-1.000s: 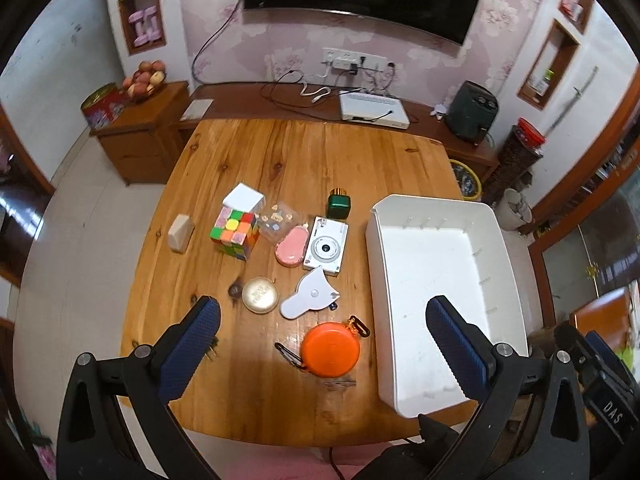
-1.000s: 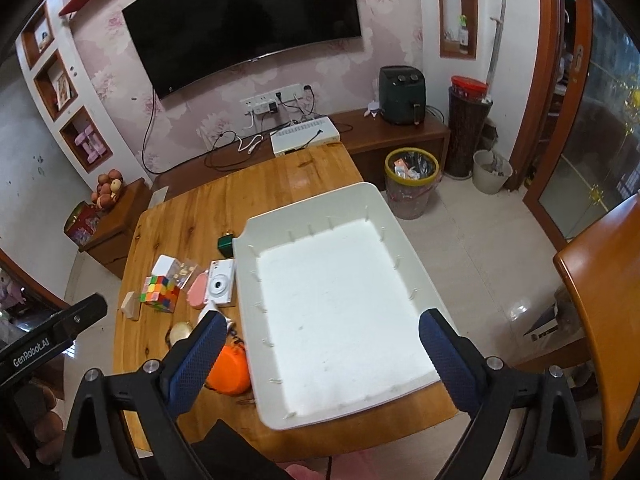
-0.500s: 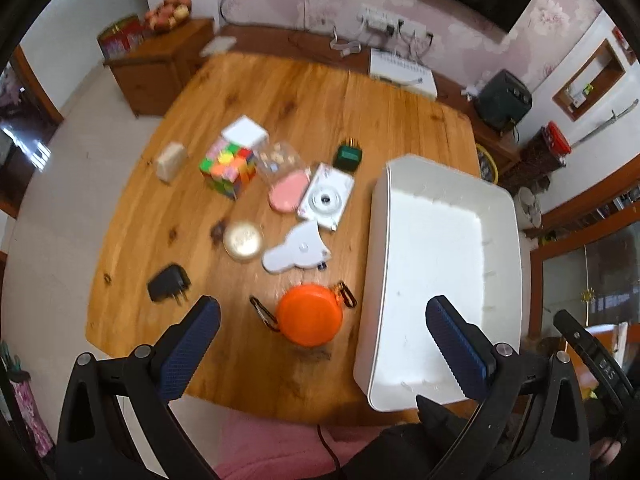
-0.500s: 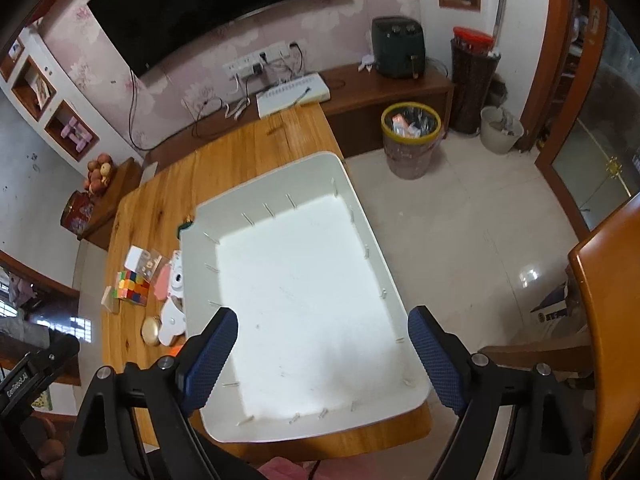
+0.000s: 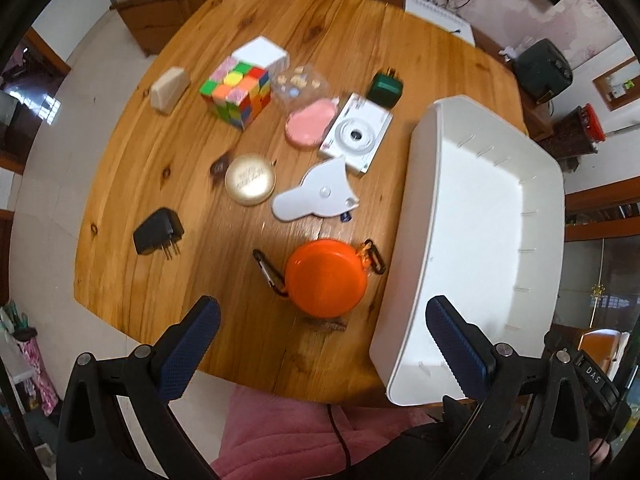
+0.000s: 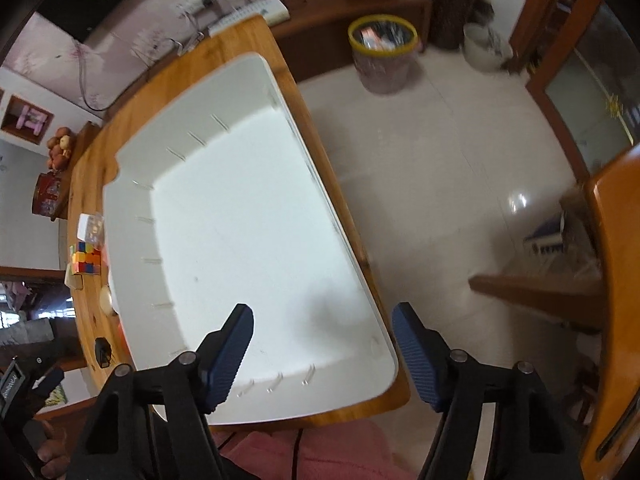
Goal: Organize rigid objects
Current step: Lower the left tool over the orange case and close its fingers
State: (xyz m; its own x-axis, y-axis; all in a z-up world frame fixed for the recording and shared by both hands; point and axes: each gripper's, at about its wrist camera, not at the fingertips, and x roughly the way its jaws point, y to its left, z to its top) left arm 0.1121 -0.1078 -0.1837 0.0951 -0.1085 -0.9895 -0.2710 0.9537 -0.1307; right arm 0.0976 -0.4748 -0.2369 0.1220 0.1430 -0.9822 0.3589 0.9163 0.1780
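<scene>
A white bin (image 5: 492, 216) stands on the right side of the wooden table (image 5: 168, 168), with nothing in it. Left of it lie an orange round case (image 5: 326, 278) with carabiners, a white fan-shaped piece (image 5: 316, 198), a white camera (image 5: 356, 134), a pink oval case (image 5: 310, 124), a gold compact (image 5: 250, 178), a colour cube (image 5: 238, 92), a black plug adapter (image 5: 158, 232) and a green adapter (image 5: 386, 88). My left gripper (image 5: 320, 344) hangs open above the orange case. My right gripper (image 6: 324, 356) is over the near right corner of the bin (image 6: 240, 232), jaws closing, nothing between them.
A white box (image 5: 262, 54), a clear packet (image 5: 298, 80) and a beige block (image 5: 168, 88) lie at the far left. Beside the table stand a yellow-rimmed waste bin (image 6: 382, 54) and a wooden chair (image 6: 616, 280). A pink-clad lap (image 5: 304, 436) sits at the near edge.
Both grippers have sunk toward the table and tipped downward. The right gripper's jaws have narrowed and it has shifted toward the bin's near right corner. The black adapter came into the left view.
</scene>
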